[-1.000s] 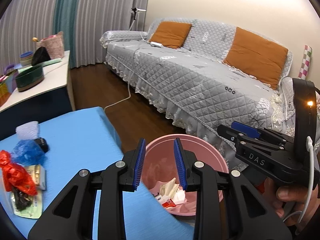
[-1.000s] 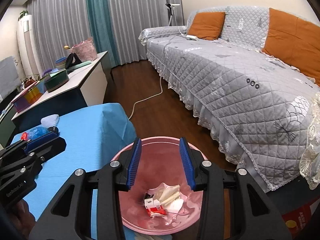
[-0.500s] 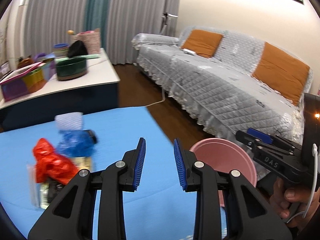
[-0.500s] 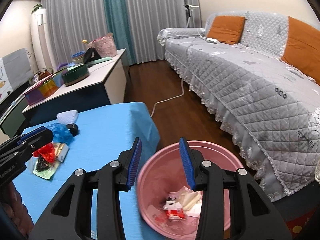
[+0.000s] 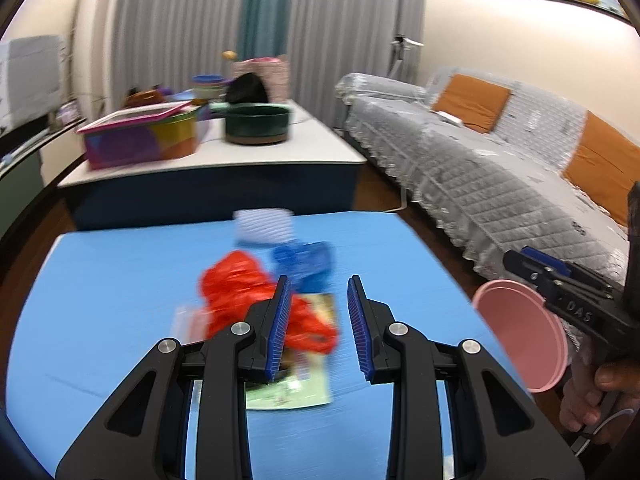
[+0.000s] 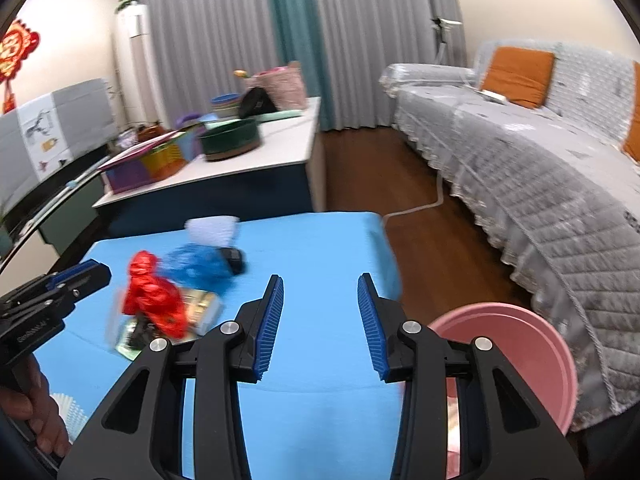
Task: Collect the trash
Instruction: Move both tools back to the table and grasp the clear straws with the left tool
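While a second ago both grippers hung over the pink bin (image 6: 520, 344), the left gripper (image 5: 318, 320) now faces the trash pile (image 5: 256, 300) at twelve o'clock, jaws wide and empty. The right gripper (image 6: 320, 320), equally wide, sees it at ten o'clock.

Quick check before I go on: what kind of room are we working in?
Most likely a home living room: a long sofa under a quilted grey cover with orange cushions, floor-length curtains, and a low side table crowded with household containers.
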`<state>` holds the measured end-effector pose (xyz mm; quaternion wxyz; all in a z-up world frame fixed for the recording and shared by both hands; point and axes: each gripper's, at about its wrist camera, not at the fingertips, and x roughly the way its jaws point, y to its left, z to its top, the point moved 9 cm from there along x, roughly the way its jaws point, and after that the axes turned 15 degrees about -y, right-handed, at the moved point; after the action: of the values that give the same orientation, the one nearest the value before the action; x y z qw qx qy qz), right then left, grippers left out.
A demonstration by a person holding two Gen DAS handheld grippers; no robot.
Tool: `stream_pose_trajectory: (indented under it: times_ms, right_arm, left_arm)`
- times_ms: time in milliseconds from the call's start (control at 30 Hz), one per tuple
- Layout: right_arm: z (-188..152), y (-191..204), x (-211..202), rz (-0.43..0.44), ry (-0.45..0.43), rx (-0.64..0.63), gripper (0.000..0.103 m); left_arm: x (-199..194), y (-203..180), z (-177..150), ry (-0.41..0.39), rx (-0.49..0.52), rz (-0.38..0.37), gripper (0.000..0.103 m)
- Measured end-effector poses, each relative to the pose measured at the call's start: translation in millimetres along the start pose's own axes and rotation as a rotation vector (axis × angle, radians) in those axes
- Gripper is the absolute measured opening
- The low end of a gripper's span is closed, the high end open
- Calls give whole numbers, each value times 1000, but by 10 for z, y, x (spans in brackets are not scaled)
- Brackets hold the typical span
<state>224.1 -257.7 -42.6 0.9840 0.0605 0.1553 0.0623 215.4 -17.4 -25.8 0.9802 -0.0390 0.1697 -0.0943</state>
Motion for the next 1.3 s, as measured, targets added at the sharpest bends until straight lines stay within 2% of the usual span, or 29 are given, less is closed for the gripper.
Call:
stream_pose_trajectory:
  times_ms: [233,433,867,1000,1133,1300]
  right_arm:
    - [-33,669,189,118,7,-42,39]
    - [-159,1058,316,194,32,-79,39]
    - [-449,1413,590,266,87,-100,39]
    - [-506,1504,677,295,113,-99,40]
    - [-562,1599,770,321,139,-107,45]
    - [-612,1671,857,338,165,-107,45]
  left_arm:
    - [-72,648,-141,38,-60,111,29]
    - [-48,948,-342,87,-87,156,29]
    - [171,989,-616,180,-101,147,30]
    - [246,953,-667,202,-98,135,37]
    - [280,916,-710,219,-84,138,37]
    - [320,934,-765,240,-79,147,37]
